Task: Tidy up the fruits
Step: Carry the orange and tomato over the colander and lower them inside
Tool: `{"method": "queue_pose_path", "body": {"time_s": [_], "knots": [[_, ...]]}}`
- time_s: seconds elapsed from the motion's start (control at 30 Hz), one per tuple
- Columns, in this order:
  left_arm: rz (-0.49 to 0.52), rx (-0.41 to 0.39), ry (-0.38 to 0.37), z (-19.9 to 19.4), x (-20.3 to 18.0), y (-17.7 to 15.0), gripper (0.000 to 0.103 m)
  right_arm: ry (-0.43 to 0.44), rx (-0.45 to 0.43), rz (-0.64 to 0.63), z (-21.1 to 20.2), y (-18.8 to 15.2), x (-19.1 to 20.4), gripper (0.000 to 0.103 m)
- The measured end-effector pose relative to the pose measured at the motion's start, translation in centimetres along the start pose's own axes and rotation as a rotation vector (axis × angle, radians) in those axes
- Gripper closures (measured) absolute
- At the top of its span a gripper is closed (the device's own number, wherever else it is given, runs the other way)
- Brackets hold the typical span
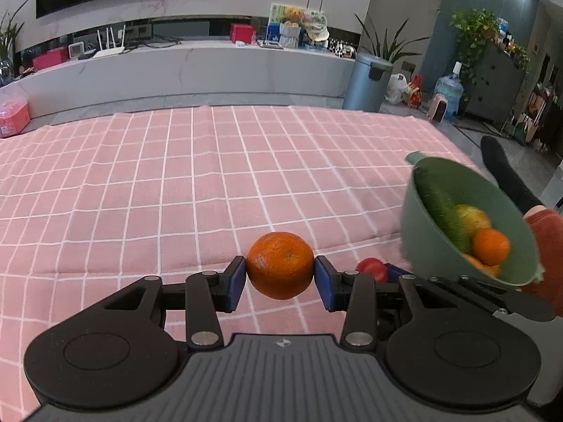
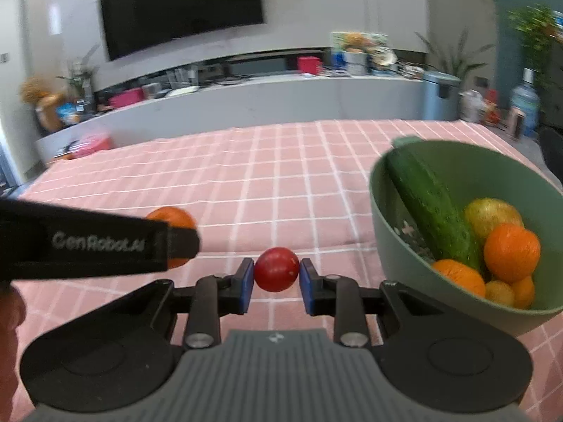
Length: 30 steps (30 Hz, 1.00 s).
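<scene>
Nearest to the lens, the left gripper [image 1: 280,279] is seen with its blue pads partly apart and pressed against both sides of a round, dimpled orange mandarin [image 1: 280,265], which is held clear of the cloth. Likewise, the right gripper [image 2: 276,283] is seen nearly closed, its blue pads clamped on a small, smooth red tomato [image 2: 276,269], also lifted off the surface. In the right wrist view, the left gripper's black arm, lettered "GenRobot.AI", is seen at the near left with the mandarin partly hidden behind it. Just to the right of the tomato, a sage-green plastic bowl [image 2: 380,211] is set on the pink cloth with white grid lines [image 1: 176,183]; a long dark green cucumber [image 2: 429,207] is leaned inside it, beside a yellowish fruit [image 2: 492,212] and several oranges [image 2: 512,251]. Further off, a grey pedal bin [image 1: 366,82] is stood on the floor, and a large dark wall-mounted screen [image 2: 183,3] is hung at the far wall.
</scene>
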<state>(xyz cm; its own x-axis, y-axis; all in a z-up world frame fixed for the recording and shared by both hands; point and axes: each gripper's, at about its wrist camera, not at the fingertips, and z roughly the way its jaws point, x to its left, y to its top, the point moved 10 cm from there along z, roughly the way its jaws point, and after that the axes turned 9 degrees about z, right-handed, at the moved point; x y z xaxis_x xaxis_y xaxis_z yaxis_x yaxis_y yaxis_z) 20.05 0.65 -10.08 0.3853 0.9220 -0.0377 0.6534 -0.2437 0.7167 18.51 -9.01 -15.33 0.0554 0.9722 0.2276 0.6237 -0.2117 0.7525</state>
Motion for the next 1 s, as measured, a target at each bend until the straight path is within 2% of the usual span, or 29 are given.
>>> {"method": "queue_pose_path", "body": {"time_s": [0.3,0.57,0.8,1.0], "knots": [[-0.002,-0.034,0.006,-4.7,-2.2,-0.1,0.055,0.11,-0.004,-0.101,-6.1,1.1,0.6,0.079],[0.02,-0.049,-0.034,-5.9,-5.6,1.0,0.055,0.151,-0.007,-0.203,-11.0,2.6,-1.4,0.079],[0.055,-0.059,-0.106,-5.0,-9.7,3.2,0.055,0.117,0.002,-0.268,-13.8,5.4,-5.9,0.079],[0.105,-0.029,-0.189,-2.6,-14.2,4.8,0.055,0.054,0.014,-0.362,-13.7,7.7,-9.9,0.079]]}}
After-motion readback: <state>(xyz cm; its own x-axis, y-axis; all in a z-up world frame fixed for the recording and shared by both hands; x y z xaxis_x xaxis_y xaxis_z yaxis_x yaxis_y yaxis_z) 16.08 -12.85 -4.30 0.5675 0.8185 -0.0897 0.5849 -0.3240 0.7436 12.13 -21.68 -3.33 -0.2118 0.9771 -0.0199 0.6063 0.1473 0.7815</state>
